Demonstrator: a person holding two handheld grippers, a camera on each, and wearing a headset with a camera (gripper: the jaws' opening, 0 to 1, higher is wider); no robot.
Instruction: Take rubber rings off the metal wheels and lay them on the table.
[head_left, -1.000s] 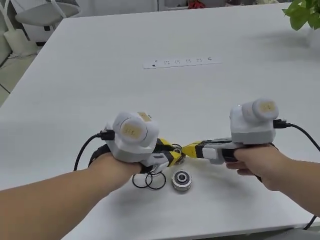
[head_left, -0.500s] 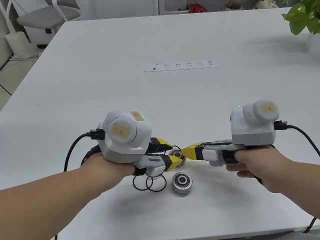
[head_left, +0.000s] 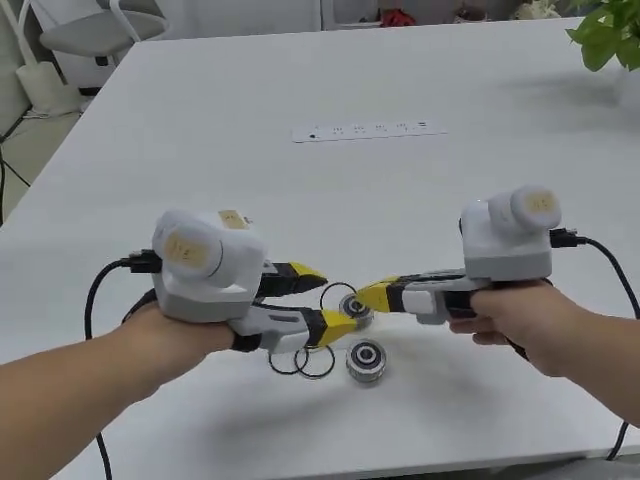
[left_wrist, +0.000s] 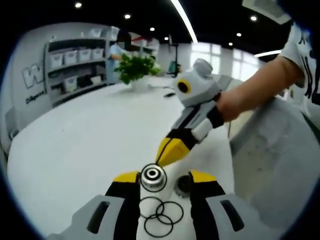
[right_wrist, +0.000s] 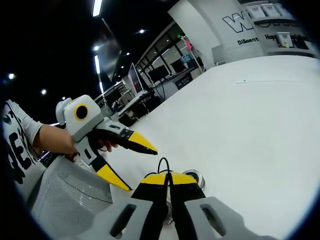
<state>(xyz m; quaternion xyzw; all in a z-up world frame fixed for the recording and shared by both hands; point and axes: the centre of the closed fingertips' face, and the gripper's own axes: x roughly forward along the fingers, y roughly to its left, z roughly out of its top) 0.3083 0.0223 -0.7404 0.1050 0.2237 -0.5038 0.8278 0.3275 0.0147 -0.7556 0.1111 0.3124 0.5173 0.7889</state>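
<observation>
Clamped tight between the shut jaws of the right gripper: a thin black rubber ring, looping up just past the yellow tips. Right against those tips, a small metal wheel, sitting in the gap between both tools; can't tell whether it rests on the table or hangs off it. Facing in from the other side, the left gripper, jaws spread wide apart, gripping nothing, one tip above the wheel and one below in the head view. Just nearer the person, a second metal wheel lying flat on the table, and beside it, under the left gripper, loose rubber rings overlapping one another. Farther up the white tabletop, well apart, a white power strip; at the far right corner, green leaves of a plant.
</observation>
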